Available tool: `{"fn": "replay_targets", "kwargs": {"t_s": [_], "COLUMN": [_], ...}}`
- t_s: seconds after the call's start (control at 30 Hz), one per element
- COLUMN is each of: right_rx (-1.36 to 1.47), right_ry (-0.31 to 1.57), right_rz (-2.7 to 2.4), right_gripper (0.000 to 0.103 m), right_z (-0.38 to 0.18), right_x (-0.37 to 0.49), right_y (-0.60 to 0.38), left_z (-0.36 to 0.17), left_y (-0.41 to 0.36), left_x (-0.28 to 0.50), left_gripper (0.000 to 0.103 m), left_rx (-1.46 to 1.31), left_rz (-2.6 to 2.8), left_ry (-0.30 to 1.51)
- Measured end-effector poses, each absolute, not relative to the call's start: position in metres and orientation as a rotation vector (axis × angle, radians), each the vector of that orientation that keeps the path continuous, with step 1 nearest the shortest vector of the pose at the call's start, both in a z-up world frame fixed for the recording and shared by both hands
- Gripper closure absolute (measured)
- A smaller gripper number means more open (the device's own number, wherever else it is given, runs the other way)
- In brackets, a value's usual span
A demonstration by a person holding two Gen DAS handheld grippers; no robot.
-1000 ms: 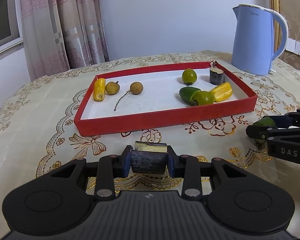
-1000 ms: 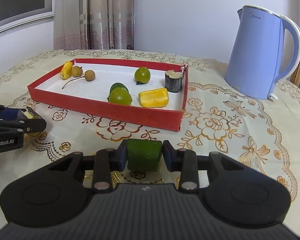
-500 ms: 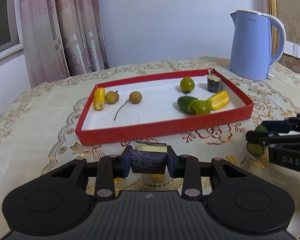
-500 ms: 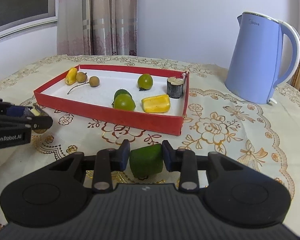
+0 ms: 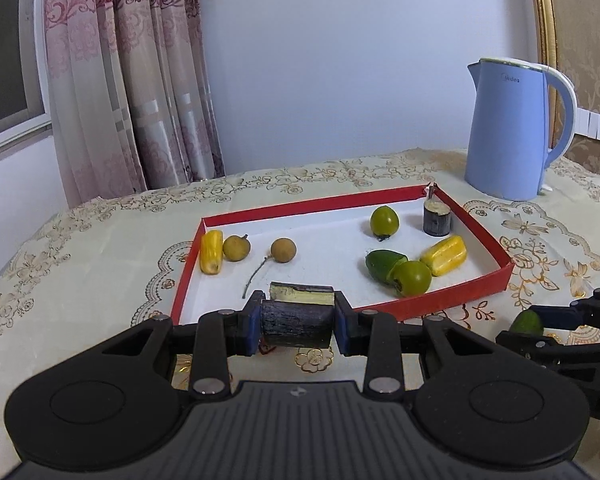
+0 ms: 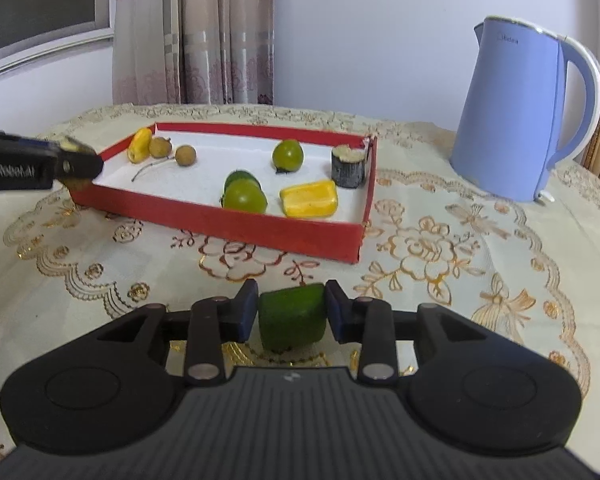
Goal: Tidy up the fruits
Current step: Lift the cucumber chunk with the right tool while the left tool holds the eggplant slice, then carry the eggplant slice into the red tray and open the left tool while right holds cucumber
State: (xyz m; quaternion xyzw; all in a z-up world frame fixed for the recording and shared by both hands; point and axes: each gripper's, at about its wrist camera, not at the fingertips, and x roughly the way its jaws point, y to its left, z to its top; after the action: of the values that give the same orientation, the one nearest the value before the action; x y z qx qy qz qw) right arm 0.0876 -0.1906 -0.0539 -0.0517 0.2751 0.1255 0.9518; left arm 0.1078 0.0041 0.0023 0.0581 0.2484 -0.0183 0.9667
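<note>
My left gripper (image 5: pixel 297 314) is shut on a dark cylindrical fruit piece with a pale cut face (image 5: pixel 296 326), held in the air at the near rim of the red tray (image 5: pixel 440 302). To its right, my right gripper (image 6: pixel 291 314) is shut on a green fruit chunk (image 6: pixel 292 322), tilted between the pads, low over the tablecloth in front of the tray (image 6: pixel 240 226). In the tray lie a yellow piece (image 5: pixel 211 257), two brown longans (image 5: pixel 236 248), round green fruits (image 5: pixel 384 220), a green chunk (image 5: pixel 382 264), a second yellow piece (image 5: pixel 444 255) and a dark stub (image 5: pixel 436 220).
A blue electric kettle (image 5: pixel 512 132) stands behind the tray's right corner. An embroidered cream cloth (image 6: pixel 420 248) covers the table. Curtains and a window are at the back left, a gilded frame at the right edge.
My left gripper has risen with the dark piece, which now overlaps the tray's near rim in its view. The green chunk has tilted a little between the right pads.
</note>
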Motion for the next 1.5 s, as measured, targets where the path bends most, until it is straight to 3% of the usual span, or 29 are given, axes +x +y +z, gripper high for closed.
{"fn": "replay_targets", "kwargs": {"t_s": [0.1, 0.17, 0.7, 1.5], "right_rx": [-0.123, -0.115, -0.086, -0.095], "right_ry": [0.583, 0.580, 0.501, 0.507], "right_rz": [0.254, 0.253, 0.277, 0.311], "right_gripper": [0.063, 0.070, 0.070, 0.070], "right_z": [-0.058, -0.060, -0.040, -0.044], "right_x": [0.090, 0.089, 0.077, 0.076], "right_y": [-0.190, -0.191, -0.191, -0.187], "left_z": [0.000, -0.002, 0.002, -0.024], "left_y": [0.005, 0.006, 0.014, -0.023], "left_x": [0.108, 0.108, 0.125, 0.271], "left_gripper": [0.069, 0.069, 0.069, 0.069], "left_rx": [0.111, 0.109, 0.106, 0.166], "left_rz": [-0.037, -0.036, -0.021, -0.032], "left_ry": [0.512, 0.515, 0.518, 0.636]}}
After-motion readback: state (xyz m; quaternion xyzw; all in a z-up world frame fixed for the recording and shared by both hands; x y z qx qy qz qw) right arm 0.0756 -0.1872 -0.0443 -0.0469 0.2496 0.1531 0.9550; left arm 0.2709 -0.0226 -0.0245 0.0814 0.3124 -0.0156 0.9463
